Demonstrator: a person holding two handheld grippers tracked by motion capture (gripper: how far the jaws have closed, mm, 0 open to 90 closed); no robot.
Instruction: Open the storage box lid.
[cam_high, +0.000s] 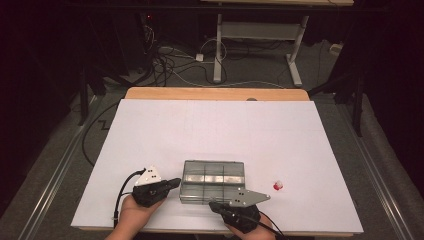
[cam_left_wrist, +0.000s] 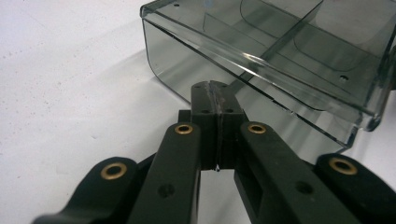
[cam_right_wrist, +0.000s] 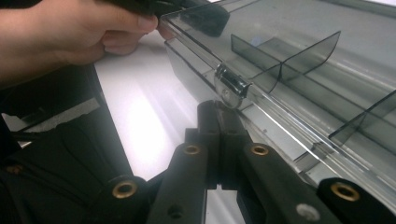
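Tabletop (cam_high: 215, 125): white sheet over a wood top, wood strip showing at the far edge. Room dark; grey floor w/ loose cables (cam_high: 175, 65) behind, a white-framed desk (cam_high: 260, 45) farther back. Small red-and-white object (cam_high: 278, 186) lies on the sheet, right of the box and well apart from it.

Smoky clear compartment box (cam_high: 212, 181) sits near my edge of the tabletop, centre, lid down, dividers visible thru it.

My left gripper (cam_high: 172, 183) is at the box's left side. Jaws together, nothing between them; tips point at the lower left wall, just beside it. Touching or a hair off, can't tell from the left gripper view.

My right gripper (cam_high: 215, 204) is at the near long side. Jaws together, empty, tips right under the metal latch (cam_right_wrist: 231, 88) on the box front, approx. touching it. Right gripper view also shows my left hand (cam_right_wrist: 70, 37) by the box corner.
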